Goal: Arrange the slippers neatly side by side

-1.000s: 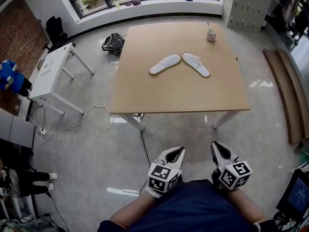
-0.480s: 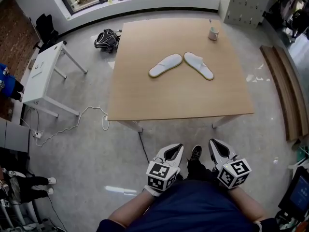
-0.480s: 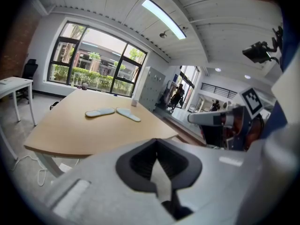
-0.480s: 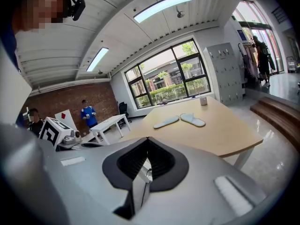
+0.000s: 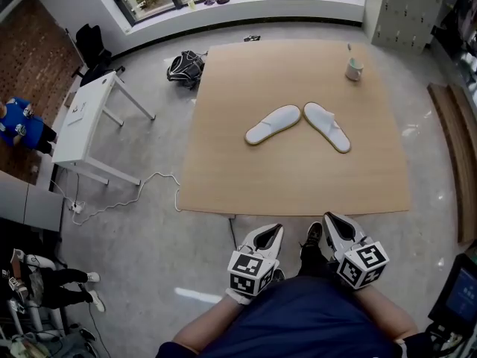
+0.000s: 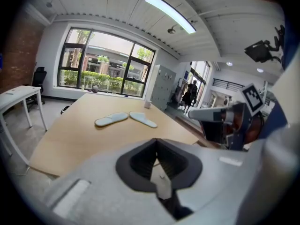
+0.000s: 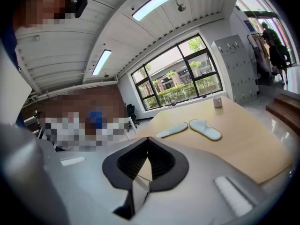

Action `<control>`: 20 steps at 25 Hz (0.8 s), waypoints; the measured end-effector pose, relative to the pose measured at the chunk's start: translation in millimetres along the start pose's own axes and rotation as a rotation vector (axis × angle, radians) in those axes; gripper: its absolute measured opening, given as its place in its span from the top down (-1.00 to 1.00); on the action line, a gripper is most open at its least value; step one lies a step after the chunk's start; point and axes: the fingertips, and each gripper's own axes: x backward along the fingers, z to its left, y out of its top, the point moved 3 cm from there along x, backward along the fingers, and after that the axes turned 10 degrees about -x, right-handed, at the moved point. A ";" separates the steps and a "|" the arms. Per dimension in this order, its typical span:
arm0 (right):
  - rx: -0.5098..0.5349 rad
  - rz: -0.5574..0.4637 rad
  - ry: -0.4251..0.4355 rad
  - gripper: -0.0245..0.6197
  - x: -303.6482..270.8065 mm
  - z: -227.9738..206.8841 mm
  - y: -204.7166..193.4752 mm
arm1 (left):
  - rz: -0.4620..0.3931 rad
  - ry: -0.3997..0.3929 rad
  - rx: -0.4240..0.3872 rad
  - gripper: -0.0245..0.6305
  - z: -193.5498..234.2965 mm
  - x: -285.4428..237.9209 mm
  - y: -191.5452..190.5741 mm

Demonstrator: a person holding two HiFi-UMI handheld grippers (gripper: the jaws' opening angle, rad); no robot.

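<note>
While the person stands short of the bench, neither claw has anything in it.

Head view: the left claw point(image 5: 273, 230) and right claw point(image 5: 332, 219) sit low in frame with jaws closed on nothing, both aimed toward twelve o'clock. My guess is they are carried shut simply for the approach. The pale wooden bench point(image 5: 298, 181) holds the pair mid-top, well apart from the claws. The left white cloth slipper point(image 5: 273, 124) trails toward eight o'clock and the right white cloth slipper point(image 5: 326, 127) toward four. Their upper ends almost meet in a chevron, so they are not yet parallel. A white mug point(image 5: 354, 68) stands at one o'clock of them.

Left gripper view: tips together and empty, with the slippers lying beyond at eleven o'clock.

Right gripper view: tips together and empty, with the slippers lying beyond at one o'clock.
</note>
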 end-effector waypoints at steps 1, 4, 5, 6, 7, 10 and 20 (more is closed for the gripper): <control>0.005 0.003 0.010 0.90 -8.1 -6.5 8.6 | 0.002 0.000 -0.001 0.91 2.7 -10.0 6.3; 0.002 0.013 0.030 0.90 -27.9 -28.8 31.7 | 0.009 -0.001 -0.001 0.91 7.4 -38.8 24.3; 0.000 0.018 0.036 0.90 -34.1 -37.0 38.8 | 0.009 0.001 -0.002 0.91 8.9 -48.5 30.4; -0.003 0.023 0.043 0.90 -40.5 -45.0 45.7 | 0.011 0.007 -0.001 0.91 11.0 -58.0 36.3; -0.006 0.028 0.051 0.90 -46.9 -52.7 52.5 | 0.011 0.016 0.000 0.91 13.8 -67.2 42.2; -0.010 0.041 0.069 0.90 -64.3 -74.2 71.6 | 0.010 0.043 0.006 0.91 22.6 -93.3 59.4; -0.025 0.078 0.087 0.90 -98.5 -137.5 107.4 | 0.009 0.076 0.058 0.91 33.3 -167.1 95.9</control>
